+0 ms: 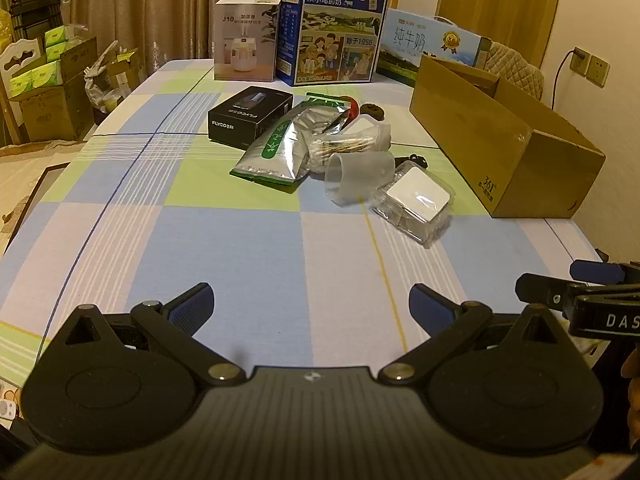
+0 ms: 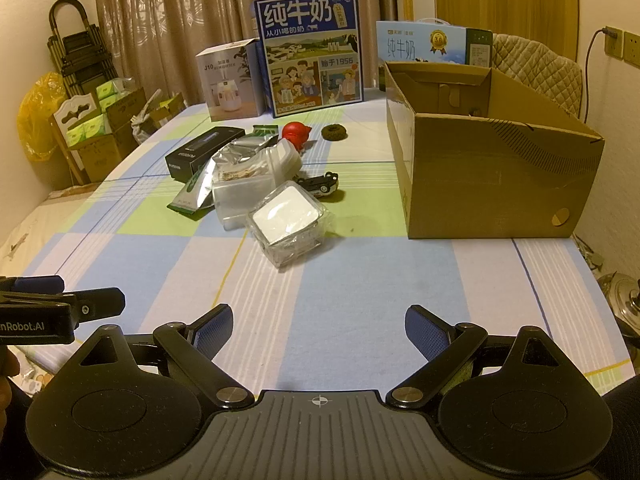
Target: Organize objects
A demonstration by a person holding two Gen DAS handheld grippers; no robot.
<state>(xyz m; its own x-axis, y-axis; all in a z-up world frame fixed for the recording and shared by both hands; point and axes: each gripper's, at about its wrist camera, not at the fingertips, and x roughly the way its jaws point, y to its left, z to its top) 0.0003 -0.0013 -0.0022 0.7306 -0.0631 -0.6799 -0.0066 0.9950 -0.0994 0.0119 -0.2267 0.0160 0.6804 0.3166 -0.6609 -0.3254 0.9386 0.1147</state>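
A pile of small objects lies mid-table: a black box [image 1: 248, 114] [image 2: 204, 153], silver-green pouches [image 1: 276, 148] [image 2: 200, 188], a frosted plastic cup [image 1: 358, 174] [image 2: 244, 196], a clear pack with a white square [image 1: 414, 202] [image 2: 288, 224], a toy car [image 2: 320, 186], a red toy [image 2: 296, 133] and a dark ring [image 2: 334, 133]. An open cardboard box [image 1: 504, 140] [image 2: 492, 172] stands to their right. My left gripper [image 1: 312, 306] and right gripper [image 2: 318, 330] are both open and empty, low over the near table, well short of the pile.
A checked cloth covers the table [image 1: 240, 248] [image 2: 360, 280]. Milk cartons [image 1: 334, 26] [image 2: 310, 50] and a humidifier box [image 1: 244, 40] [image 2: 228, 80] stand at the far edge. Cardboard boxes and a chair [image 1: 36, 80] stand on the floor at left. A padded chair [image 2: 536, 68] is behind the box.
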